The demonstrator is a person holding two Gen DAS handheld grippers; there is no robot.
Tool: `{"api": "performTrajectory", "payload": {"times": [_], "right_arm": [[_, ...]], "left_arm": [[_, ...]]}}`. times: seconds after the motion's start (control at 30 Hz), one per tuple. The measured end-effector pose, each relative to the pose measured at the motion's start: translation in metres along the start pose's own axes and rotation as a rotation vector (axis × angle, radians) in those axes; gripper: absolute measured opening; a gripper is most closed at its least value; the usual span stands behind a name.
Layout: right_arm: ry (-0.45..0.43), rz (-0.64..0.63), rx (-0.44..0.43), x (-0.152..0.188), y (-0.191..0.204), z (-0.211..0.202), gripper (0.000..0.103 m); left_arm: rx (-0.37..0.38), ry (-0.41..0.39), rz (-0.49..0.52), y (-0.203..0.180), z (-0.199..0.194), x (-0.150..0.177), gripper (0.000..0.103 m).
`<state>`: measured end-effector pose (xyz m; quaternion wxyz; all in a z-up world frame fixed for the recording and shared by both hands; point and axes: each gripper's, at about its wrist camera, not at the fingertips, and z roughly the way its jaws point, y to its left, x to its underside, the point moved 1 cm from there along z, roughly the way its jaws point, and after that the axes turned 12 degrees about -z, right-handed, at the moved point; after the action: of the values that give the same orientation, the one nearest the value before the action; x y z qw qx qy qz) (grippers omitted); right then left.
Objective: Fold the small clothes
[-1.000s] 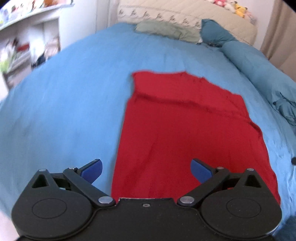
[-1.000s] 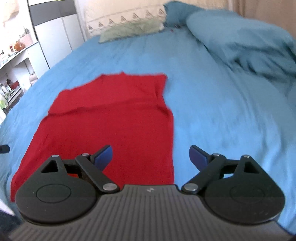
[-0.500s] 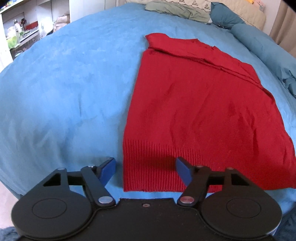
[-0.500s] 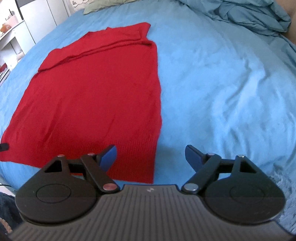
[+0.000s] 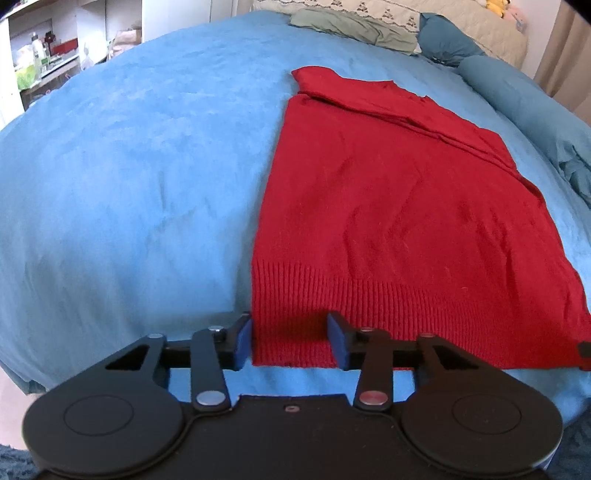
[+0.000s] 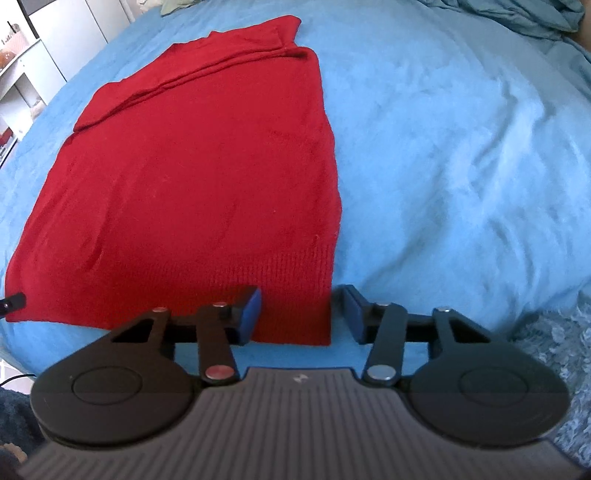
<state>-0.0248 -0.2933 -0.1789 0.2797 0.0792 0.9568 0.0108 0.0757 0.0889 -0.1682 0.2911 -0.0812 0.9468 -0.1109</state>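
the red knit sweater [image 5: 399, 206] lies flat on the blue bed [image 5: 129, 177]. your left tongs [image 5: 290, 341] and right tongs [image 6: 301, 314] are closing around its two bottom corners, not pinching yet. next, pinch tight, then lift the hem toward the collar.

Bed [image 5: 129, 177]: light blue cover, lightly creased. Olive-green pillow [image 5: 354, 27] at head end, teal pillow [image 5: 448, 46] beside it. Rumpled teal duvet [image 6: 517, 16] along far side. White shelving unit [image 5: 40, 55], cluttered, beside bed. Beige curtain [image 5: 569, 55].
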Motion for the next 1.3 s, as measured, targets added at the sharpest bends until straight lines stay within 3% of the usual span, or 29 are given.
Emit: {"api": "performTrajectory", "payload": {"times": [0.13,0.2,0.23,0.37,0.5,0.63,0.73,0.9,1.07,1.2,1.3], "right_arm": [[-0.002,-0.012,-0.016,-0.001,0.002,0.000,0.044],[-0.003,-0.009,-0.038,-0.001,0.002,0.001,0.027],[-0.005,-0.010,-0.044,-0.001,0.002,0.001,0.025],[-0.031,-0.002,-0.059,-0.005,-0.002,-0.008,0.021],[-0.098,0.042,-0.113,-0.022,-0.012,-0.029,0.021],[-0.194,0.116,-0.187,-0.062,-0.024,-0.047,0.021],[-0.277,0.150,-0.235,-0.114,-0.036,-0.051,0.021],[-0.382,0.169,-0.282,-0.227,-0.052,-0.029,0.021],[-0.430,0.188,-0.267,-0.326,-0.067,0.037,0.021],[-0.401,0.188,-0.224,-0.372,-0.069,0.118,0.021],[-0.350,0.192,-0.177,-0.380,-0.070,0.179,0.020]], "left_arm": [[-0.007,0.013,0.008,-0.002,-0.001,0.000,0.023],[-0.003,0.022,0.005,-0.004,-0.003,-0.001,0.011],[-0.002,0.027,0.000,-0.004,-0.004,-0.003,0.009],[0.007,0.013,-0.010,-0.009,-0.018,-0.013,0.006],[0.073,-0.082,0.029,-0.025,-0.050,-0.042,0.006],[0.140,-0.192,0.029,-0.048,-0.070,-0.093,0.005],[0.182,-0.246,0.019,-0.068,-0.064,-0.141,0.005],[0.196,-0.332,0.027,-0.107,-0.024,-0.235,0.005],[0.153,-0.343,0.008,-0.132,0.066,-0.313,0.005],[0.095,-0.296,-0.009,-0.143,0.151,-0.340,0.005],[0.048,-0.240,-0.038,-0.144,0.200,-0.344,0.005]]}}
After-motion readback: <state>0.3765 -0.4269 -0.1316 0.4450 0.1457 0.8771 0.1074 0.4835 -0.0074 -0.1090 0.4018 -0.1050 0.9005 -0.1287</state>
